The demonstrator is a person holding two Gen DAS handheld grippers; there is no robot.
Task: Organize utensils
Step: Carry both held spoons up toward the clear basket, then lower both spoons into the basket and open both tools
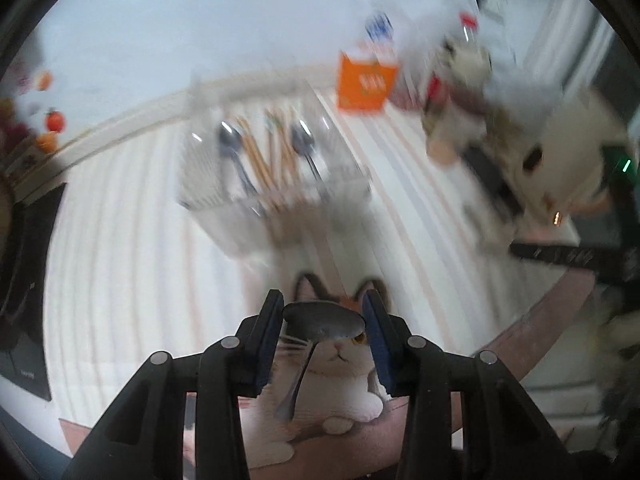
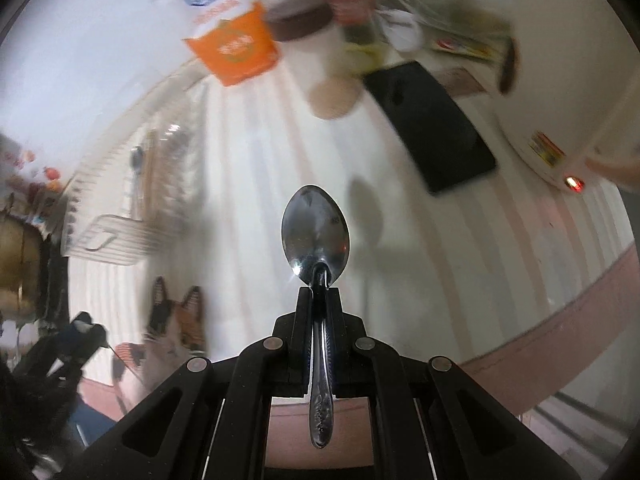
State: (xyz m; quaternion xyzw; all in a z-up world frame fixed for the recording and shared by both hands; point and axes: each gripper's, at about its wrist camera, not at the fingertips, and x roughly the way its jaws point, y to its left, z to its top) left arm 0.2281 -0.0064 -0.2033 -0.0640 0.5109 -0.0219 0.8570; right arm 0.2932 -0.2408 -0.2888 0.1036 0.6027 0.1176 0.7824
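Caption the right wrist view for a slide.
Right gripper jaws clamp a metal spoon by its neck, bowl forward, above the striped tablecloth.

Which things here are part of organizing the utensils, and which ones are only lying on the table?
Part of the job:
- spoon in the right gripper
- spoon between the left gripper's fingers
- clear organizer tray already holding spoons and chopsticks

Just lying about:
- orange box
- black phone
- cat picture
- white appliance
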